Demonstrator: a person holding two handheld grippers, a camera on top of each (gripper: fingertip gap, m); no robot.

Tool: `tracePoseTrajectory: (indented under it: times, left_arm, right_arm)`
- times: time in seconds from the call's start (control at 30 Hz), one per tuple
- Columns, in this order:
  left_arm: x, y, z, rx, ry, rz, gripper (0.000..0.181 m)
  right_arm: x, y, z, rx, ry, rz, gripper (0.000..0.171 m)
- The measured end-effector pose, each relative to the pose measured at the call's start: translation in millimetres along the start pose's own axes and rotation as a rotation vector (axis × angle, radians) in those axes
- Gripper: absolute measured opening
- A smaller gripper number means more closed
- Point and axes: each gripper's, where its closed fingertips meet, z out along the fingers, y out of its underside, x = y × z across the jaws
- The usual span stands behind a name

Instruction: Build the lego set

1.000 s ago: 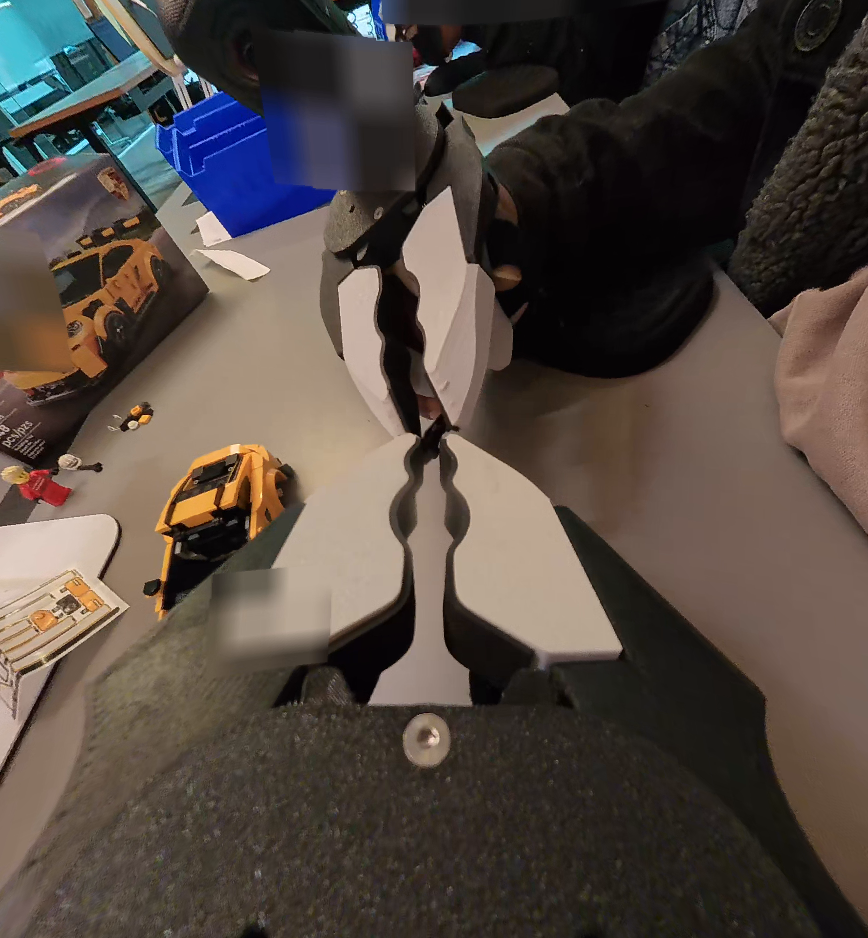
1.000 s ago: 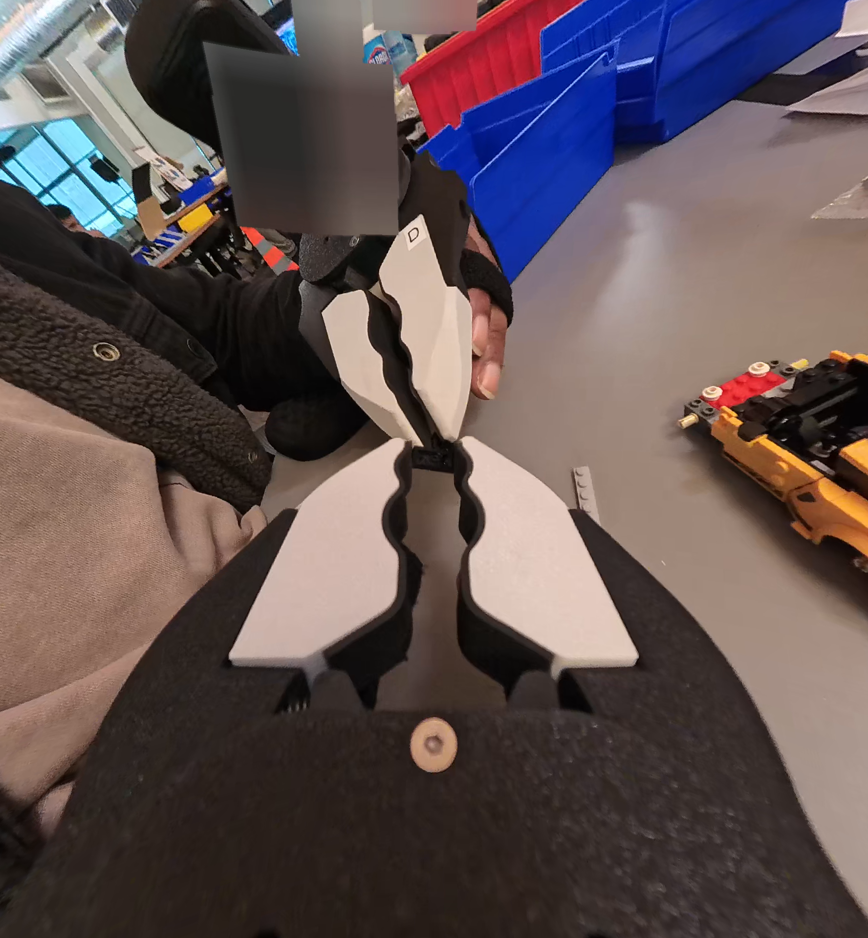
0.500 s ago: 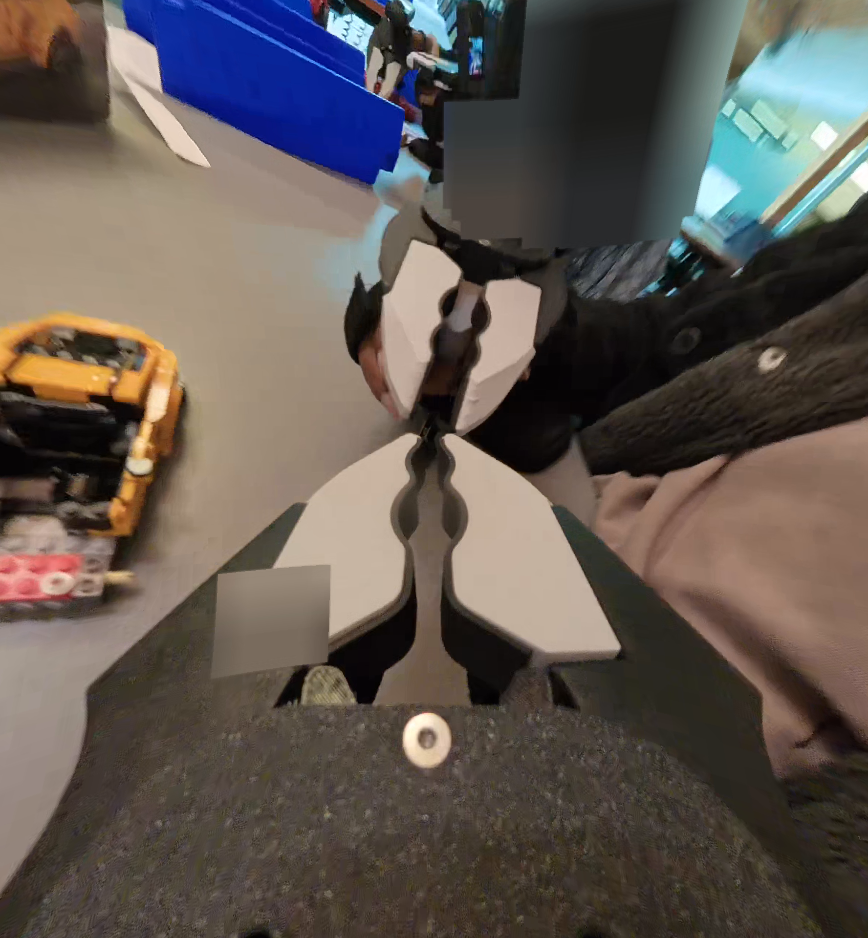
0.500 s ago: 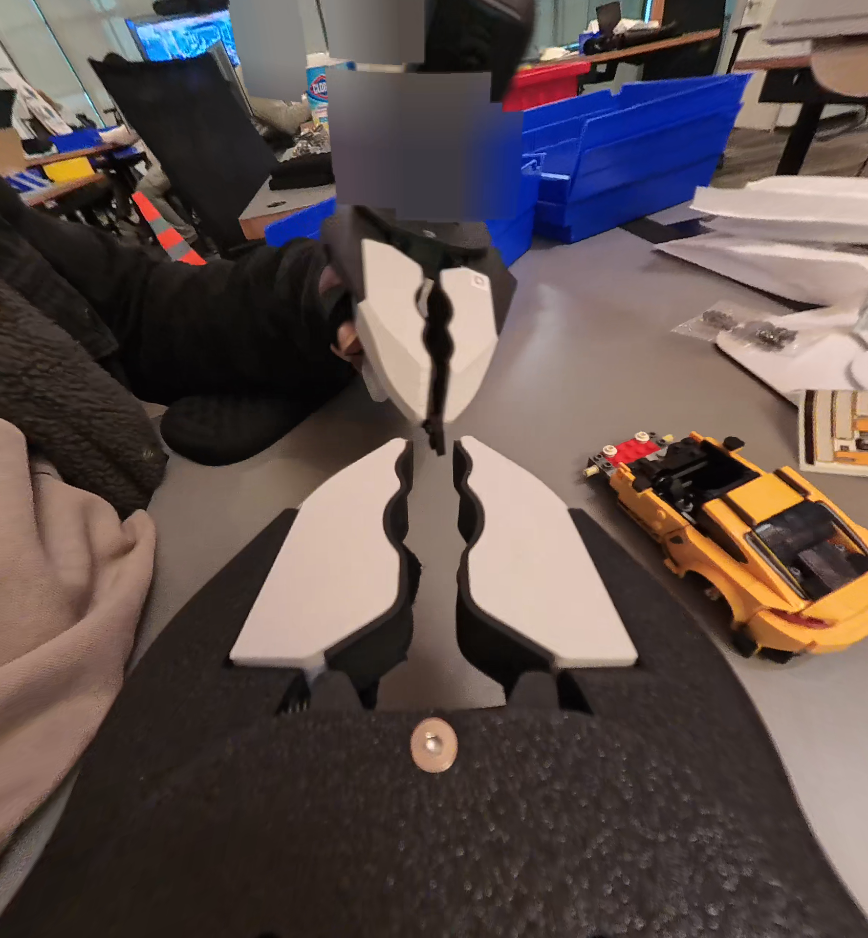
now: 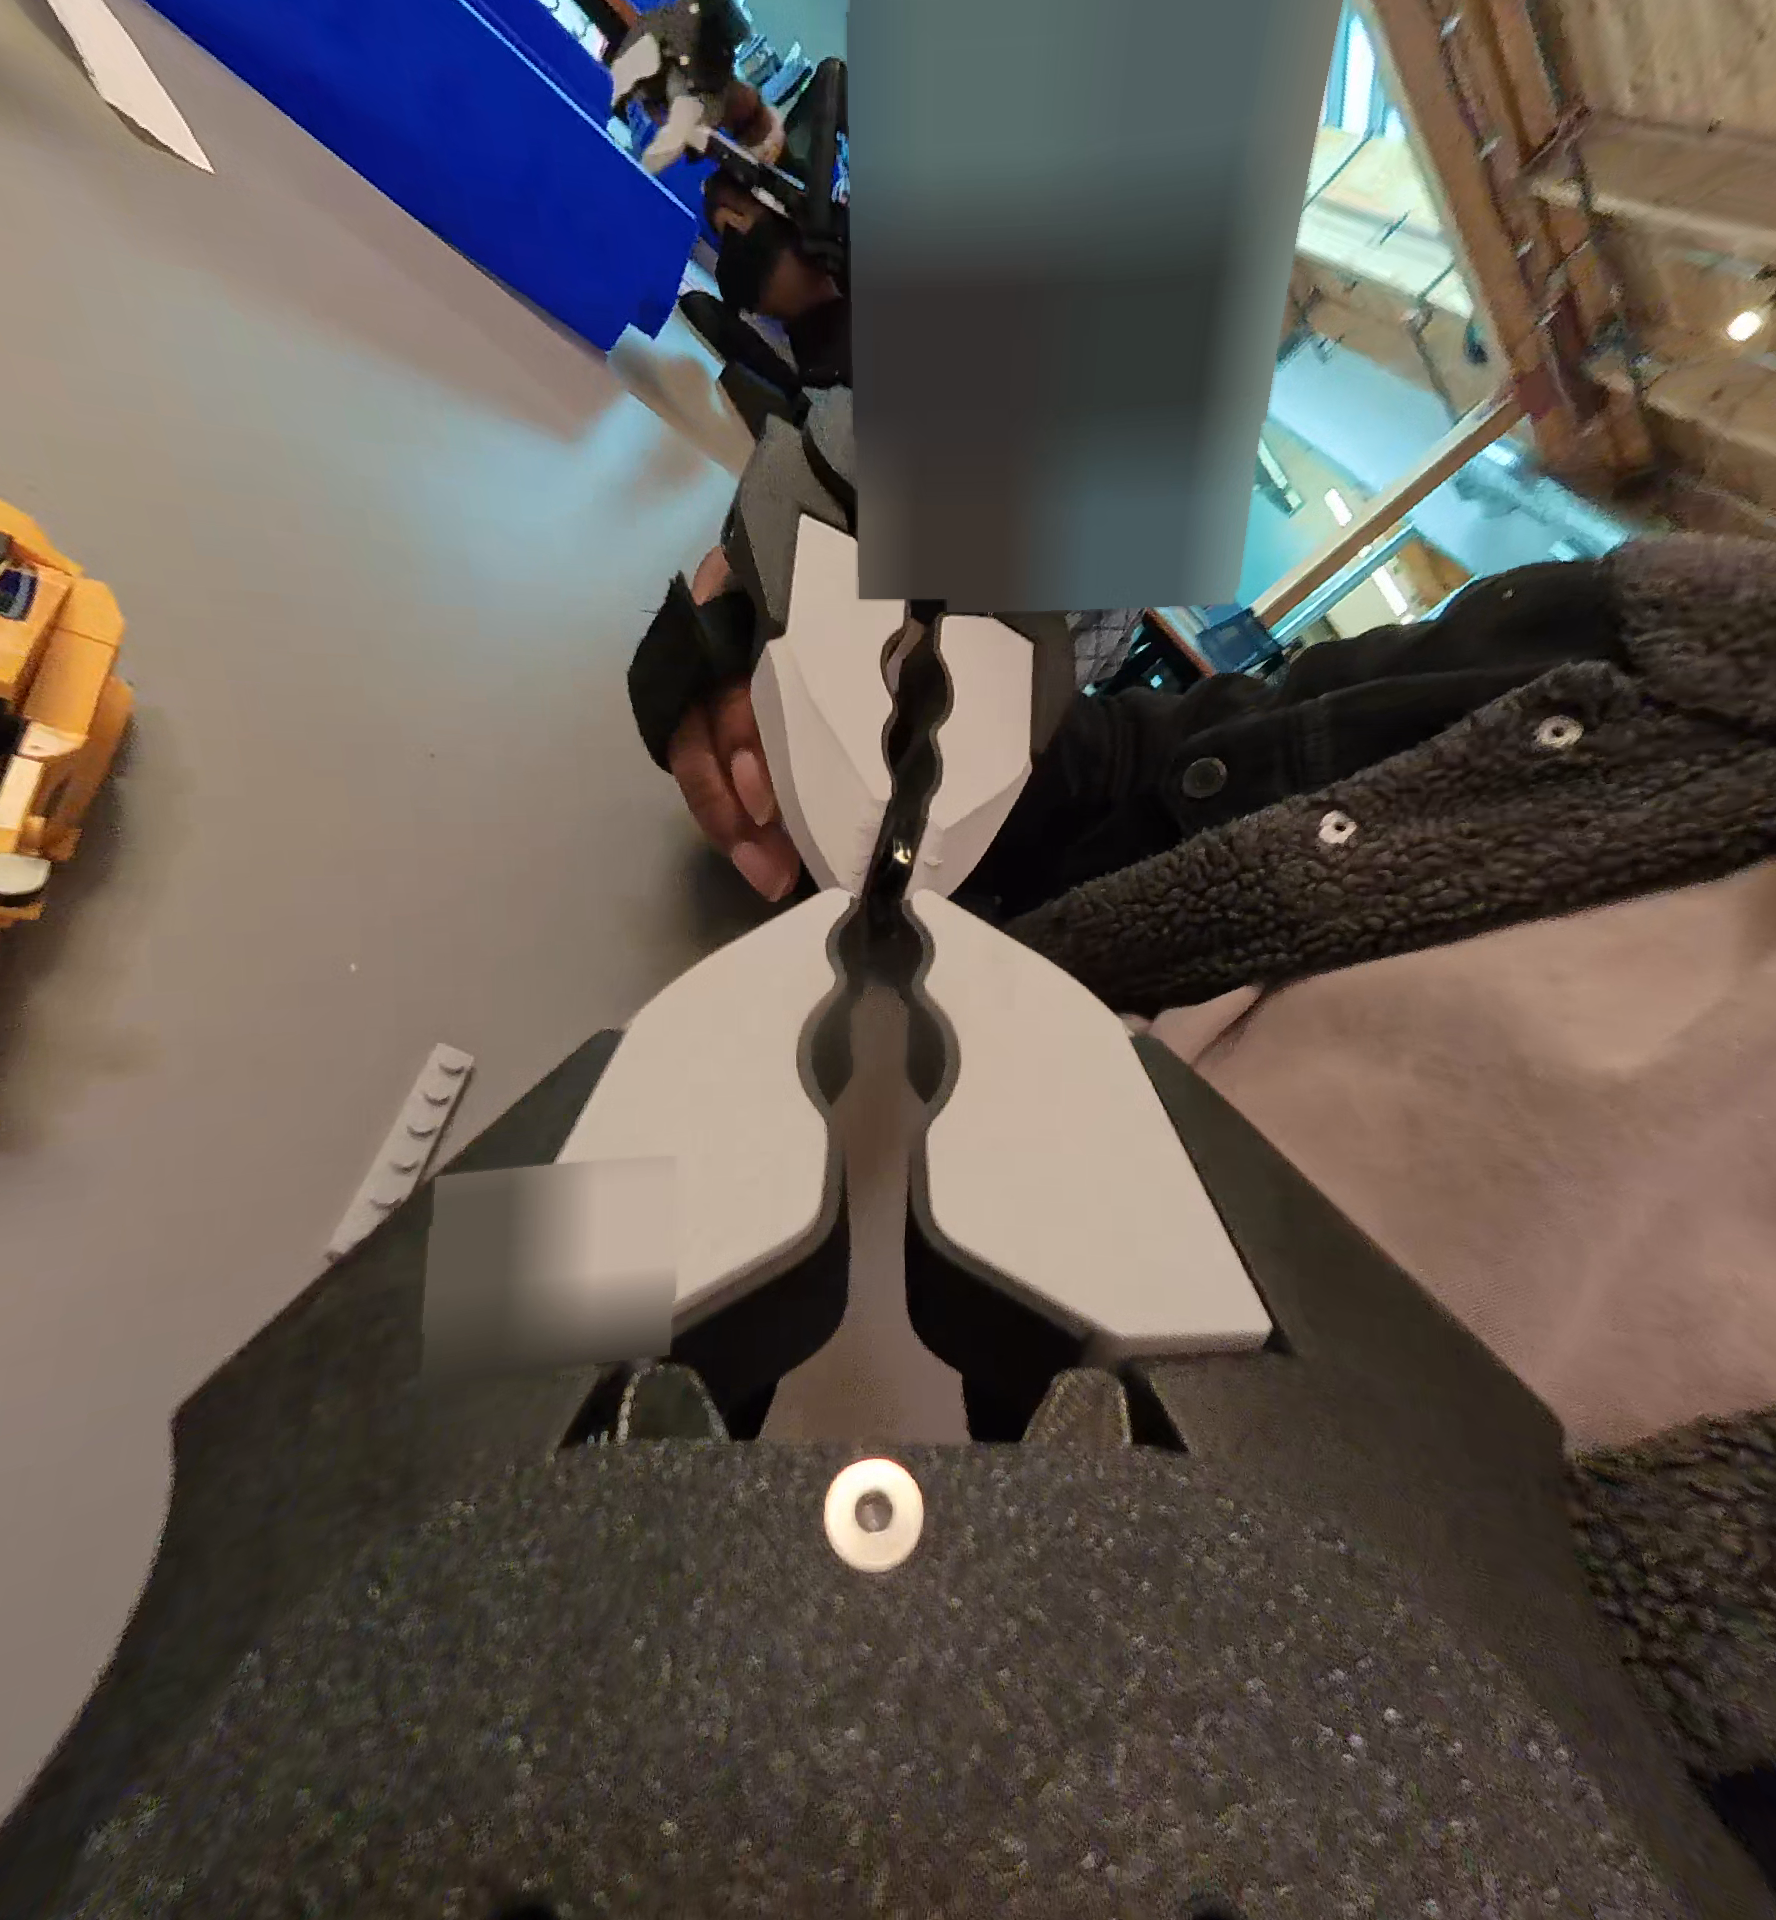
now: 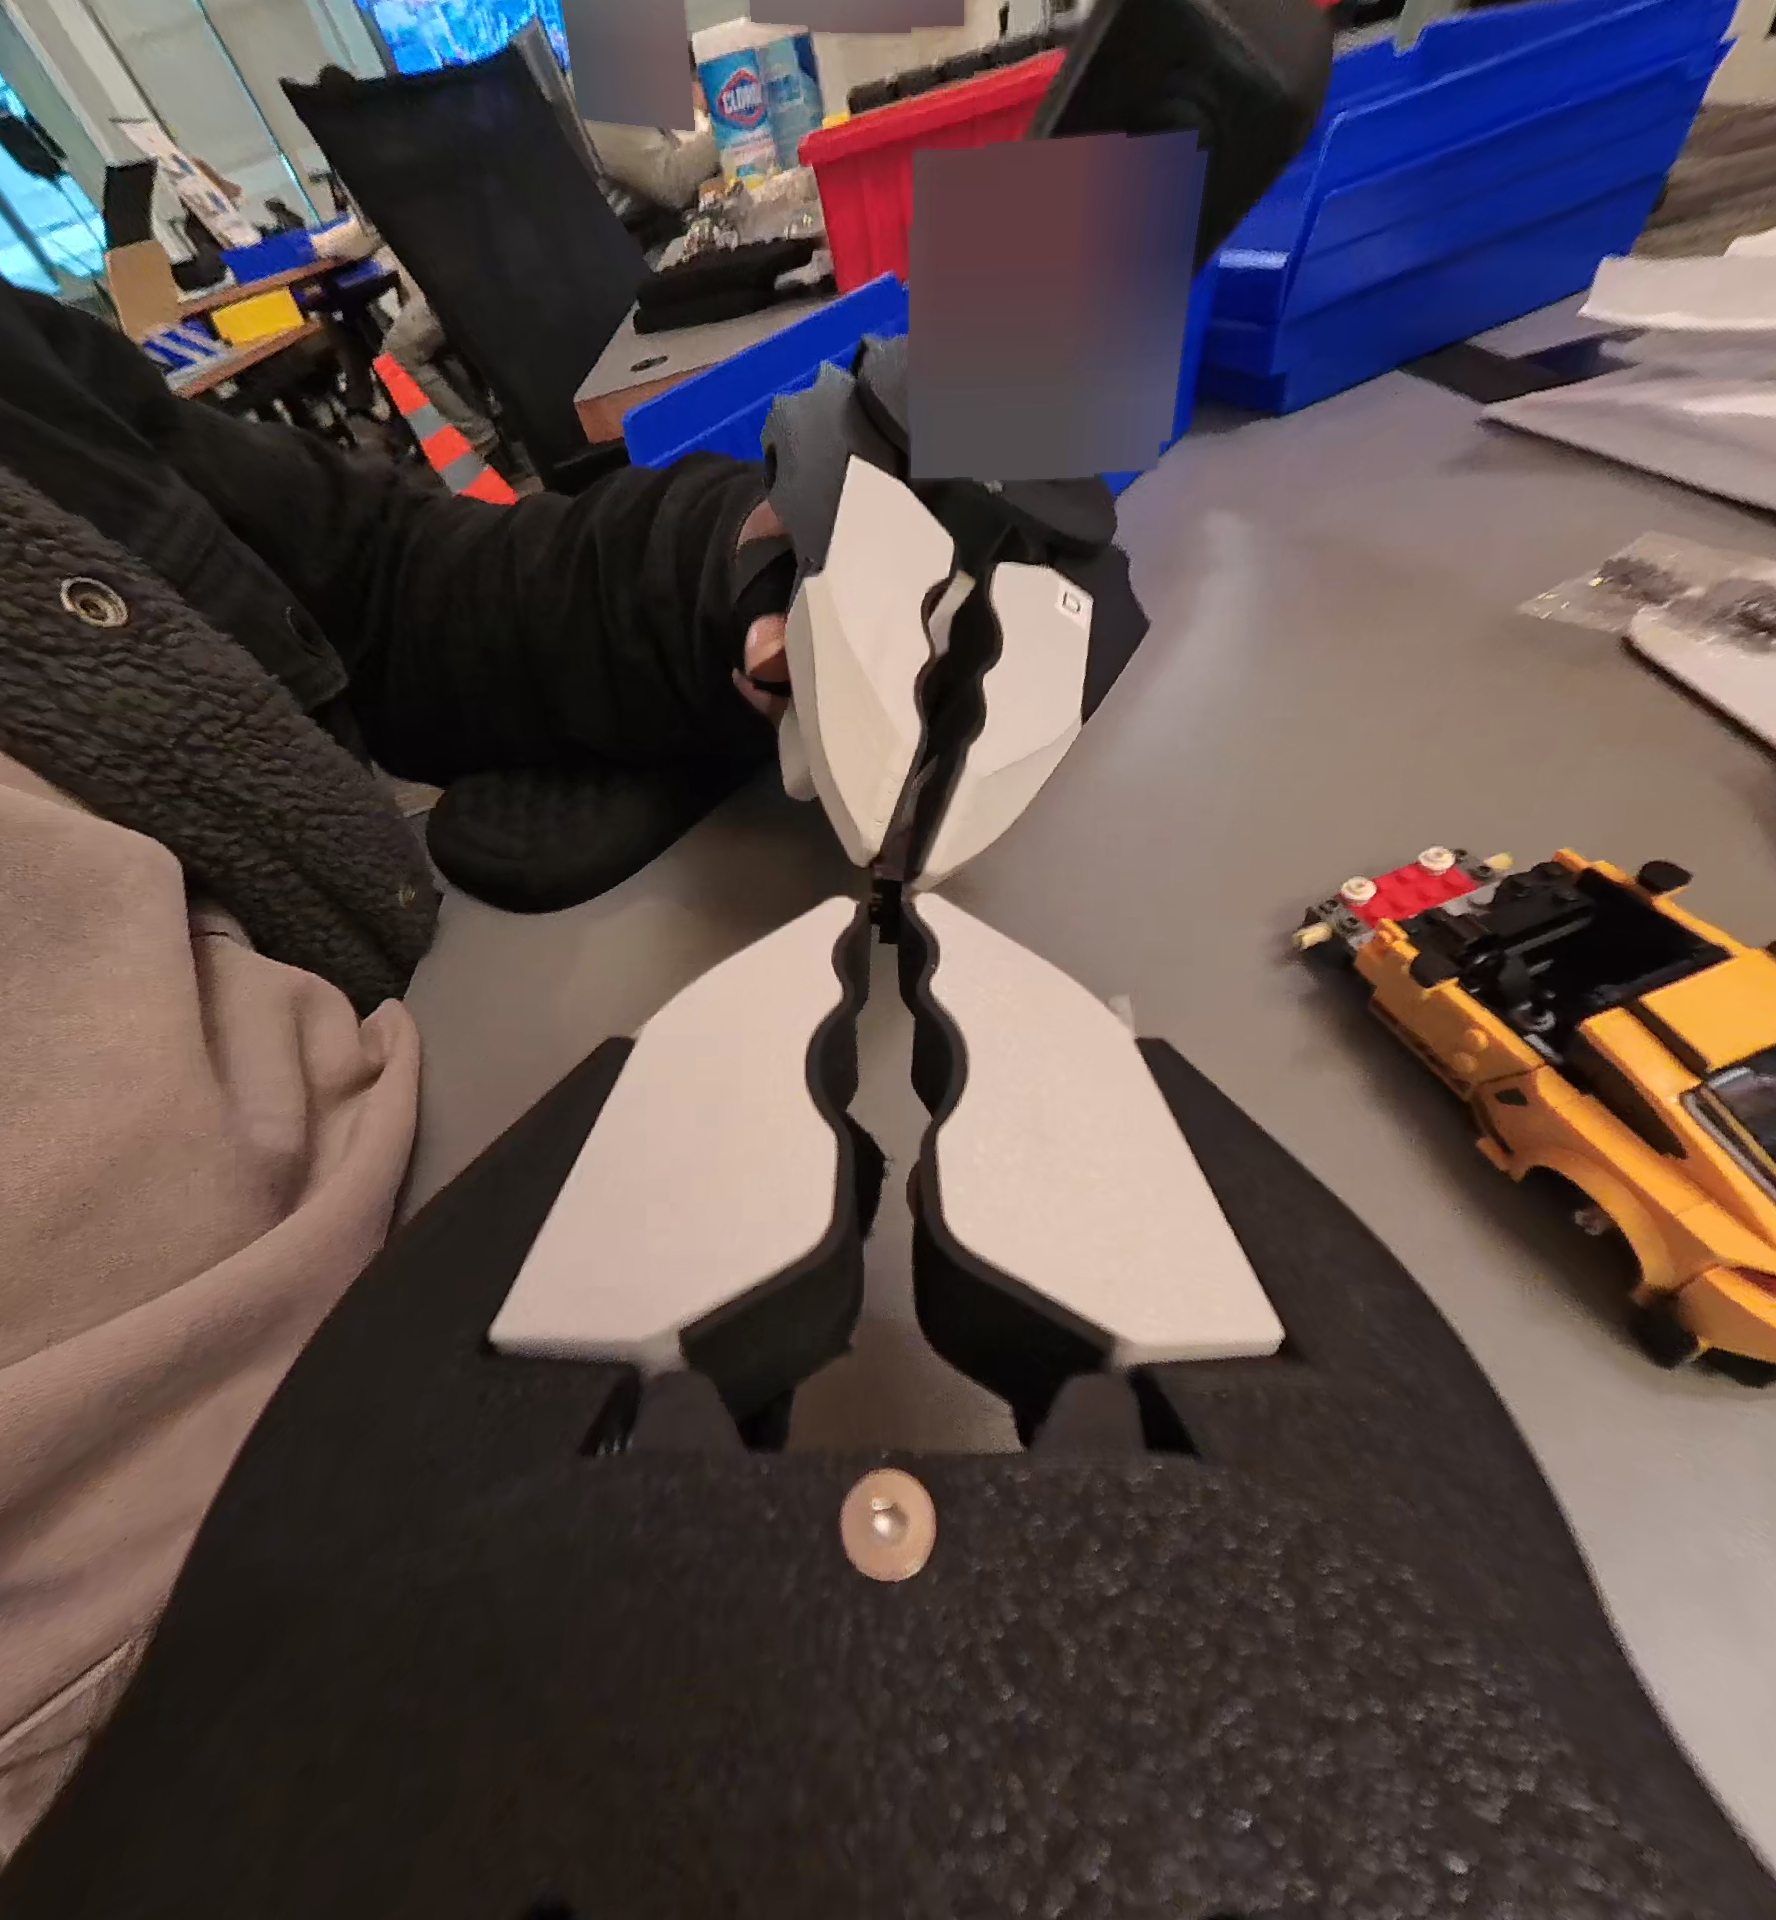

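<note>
A small black lego piece is held in the air between my two grippers, which meet tip to tip above the grey table. My left gripper is shut on one end of it. My right gripper is shut on the other end. Each gripper shows opposite in the other's view, the right one and the left one. The partly built yellow lego car sits on the table to the right, also at the left edge of the left wrist view.
A long grey lego plate lies on the table beside my left gripper. Blue bins and a red bin stand at the back. Bags of parts and white paper lie far right. The person's coat borders the table edge. Left tips and right tips are each some 10 cm from the long grey lego plate.
Half a second ago my right gripper was open just short of the black piece; now it is shut on it. Both grippers have turned, and the left view has swung away from the car.
</note>
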Motion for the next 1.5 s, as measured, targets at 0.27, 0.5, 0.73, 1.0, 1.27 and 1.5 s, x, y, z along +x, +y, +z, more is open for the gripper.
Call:
tracePoseTrajectory:
  times: [0.27, 0.5, 0.73, 1.0, 1.27, 1.5]
  left_arm:
    - [-11.0, 23.5, 10.7, -0.168, -0.139, 0.169, 0.01]
    - [-20.8, 13.9, 8.5, -0.144, -0.216, 0.165, 0.005]
    - [-25.2, -30.4, -3.4, 0.156, -0.193, 0.026, 0.004]
    - [-37.8, -44.7, -1.6, 0.356, -0.136, -0.235, 0.004]
    - [-40.7, -44.2, 1.8, 0.384, -0.113, -0.302, 0.004]
    - [-42.9, -44.0, 0.4, 0.403, -0.081, -0.35, 0.004]
  right_arm:
    - [-1.3, 31.6, 9.4, -0.196, 0.002, -0.01, 0.004]
    - [9.1, 28.3, 8.6, -0.17, 0.058, 0.01, 0.005]
    - [28.9, 1.0, 3.1, -0.003, 0.226, -0.047, 0.012]
    - [41.8, -4.8, 5.8, -0.038, 0.508, -0.426, 0.027]
    - [45.7, -8.4, 2.6, -0.039, 0.578, -0.497, 0.019]
    - [45.5, -10.2, 2.4, -0.026, 0.58, -0.486, 0.019]
